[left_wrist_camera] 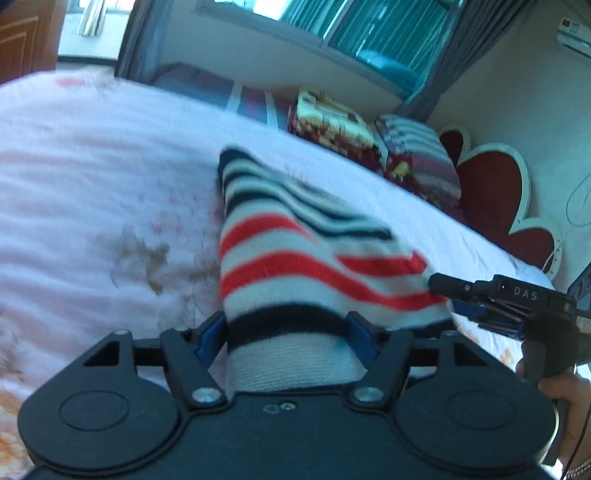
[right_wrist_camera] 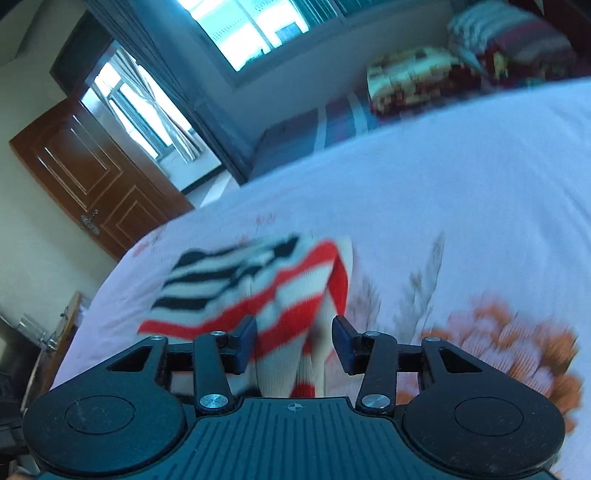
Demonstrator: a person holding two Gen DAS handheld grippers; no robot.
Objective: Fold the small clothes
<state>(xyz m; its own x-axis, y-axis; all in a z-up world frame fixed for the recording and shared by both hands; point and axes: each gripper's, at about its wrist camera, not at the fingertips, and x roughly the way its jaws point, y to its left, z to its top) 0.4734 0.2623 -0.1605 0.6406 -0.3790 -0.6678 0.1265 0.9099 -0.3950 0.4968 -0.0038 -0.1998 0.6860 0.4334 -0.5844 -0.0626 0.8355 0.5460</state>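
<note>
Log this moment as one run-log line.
step: mid-fold | left tool: around striped garment | right tool: around garment edge | surface: floral bedsheet | view: blurred

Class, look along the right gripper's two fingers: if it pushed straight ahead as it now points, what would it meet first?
The right gripper would run further into the striped knit garment, whose fabric already lies between its open fingers. Beyond it lies the floral bedsheet; depth is blurred.

Before me: bed under a pale pink floral sheet [left_wrist_camera: 92,155]; folded patterned blankets [left_wrist_camera: 332,125] stacked at its far side; red heart-shaped headboard [left_wrist_camera: 491,199]; brown panelled door [right_wrist_camera: 92,177]; bright window [right_wrist_camera: 251,26] with grey curtains [left_wrist_camera: 476,40]; wall air conditioner [left_wrist_camera: 574,35].
</note>
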